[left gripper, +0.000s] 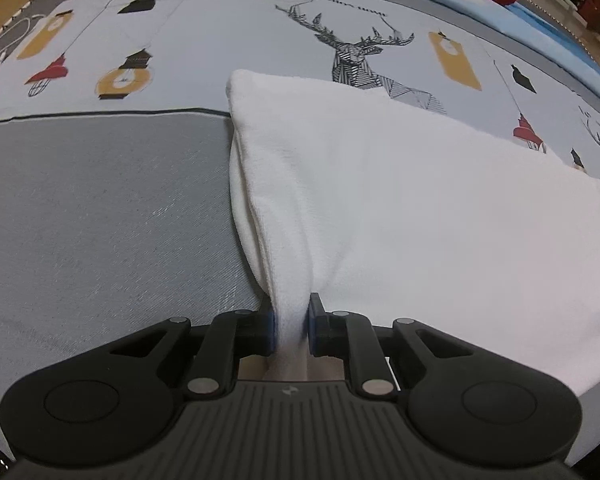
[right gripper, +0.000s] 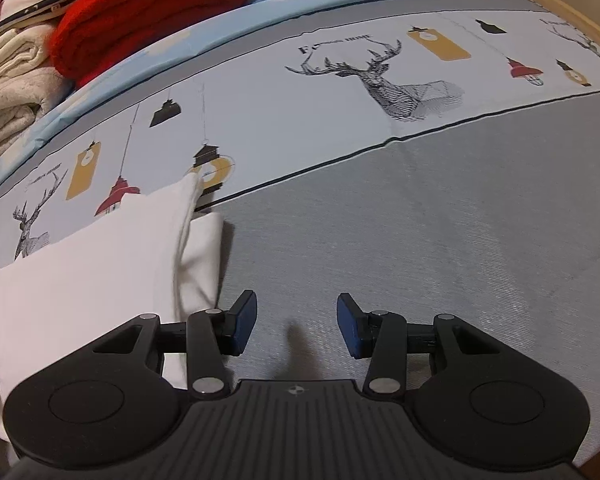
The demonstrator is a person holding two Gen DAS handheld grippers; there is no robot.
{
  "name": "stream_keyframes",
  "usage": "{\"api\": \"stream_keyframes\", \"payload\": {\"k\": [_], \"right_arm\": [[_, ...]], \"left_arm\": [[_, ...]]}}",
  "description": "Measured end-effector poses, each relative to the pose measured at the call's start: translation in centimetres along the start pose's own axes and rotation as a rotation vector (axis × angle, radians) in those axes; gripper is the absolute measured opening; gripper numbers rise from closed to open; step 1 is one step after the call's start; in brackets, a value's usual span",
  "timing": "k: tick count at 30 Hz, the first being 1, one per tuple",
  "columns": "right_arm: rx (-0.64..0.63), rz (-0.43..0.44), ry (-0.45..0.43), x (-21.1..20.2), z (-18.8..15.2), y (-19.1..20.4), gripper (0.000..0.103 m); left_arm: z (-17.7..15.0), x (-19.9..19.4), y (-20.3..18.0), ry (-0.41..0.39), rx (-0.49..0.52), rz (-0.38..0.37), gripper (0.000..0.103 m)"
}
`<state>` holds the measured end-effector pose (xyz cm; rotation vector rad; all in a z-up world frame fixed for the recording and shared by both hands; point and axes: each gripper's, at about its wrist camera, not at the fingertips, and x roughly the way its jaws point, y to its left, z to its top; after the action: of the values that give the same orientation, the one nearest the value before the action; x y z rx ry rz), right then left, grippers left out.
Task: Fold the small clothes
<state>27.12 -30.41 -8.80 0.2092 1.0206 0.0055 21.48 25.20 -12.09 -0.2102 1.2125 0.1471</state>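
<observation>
Counting: one white garment (left gripper: 400, 200), one red knit (right gripper: 148, 12), two tongs sets (left gripper: 292, 326) (right gripper: 296, 326), one bedsheet (right gripper: 420, 240) lying underneath.

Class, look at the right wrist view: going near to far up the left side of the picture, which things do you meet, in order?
White cloth → lamp-and-deer printed band of the bedcover → light blue sheet → red knit.

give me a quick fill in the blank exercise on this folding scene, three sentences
1. The left gripper is shut on a ____ cloth.
2. The right gripper is open with ____ between its pads.
3. The folded knit stacked at the bed's far edge is ____.

Missing words: white; nothing; red
</observation>
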Motion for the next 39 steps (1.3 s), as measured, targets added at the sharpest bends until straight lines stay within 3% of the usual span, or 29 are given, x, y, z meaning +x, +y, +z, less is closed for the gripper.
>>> {"api": "stream_keyframes", "payload": {"k": [6,11,20,30,32,36,39], "right_arm": [[-0.018,0.013,0.000,0.4,0.1,1.1,0.046],[-0.024,0.026,-0.018,0.0,0.2,1.3,0.046],[-0.036,0.072,-0.080,-2.2,0.5,-0.1,0.046],[-0.007,0.069,-0.094,-3.3,0.6,-3.1,0.046],[0.004,0.065,-0.098,-3.5,0.7,-3.5,0.046],[0.021,0.074,-0.098,-3.4,0.8,-3.6,0.046],[0.006,0.092,-0.090,-3.1,0.7,-3.0,0.046]], "left_arm": [[0.3,-0.4,0.2,0.000,-0.021,-0.004,0.016],[0.9,-2.4,-1.3,-0.050,-0.018,-0.022,0.016],[1.5,-5.8,-8.0,-0.110,-0.020,-0.238,0.015],[2.2,-5.2,-24.0,-0.093,0.032,-0.556,0.015],[1.9,-4.8,-26.5,-0.082,0.027,-0.595,0.026],[2.0,-5.7,-27.4,-0.118,-0.005,-0.724,0.040],[2.7,-6.1,-25.0,-0.153,-0.046,-0.678,0.041]]}}
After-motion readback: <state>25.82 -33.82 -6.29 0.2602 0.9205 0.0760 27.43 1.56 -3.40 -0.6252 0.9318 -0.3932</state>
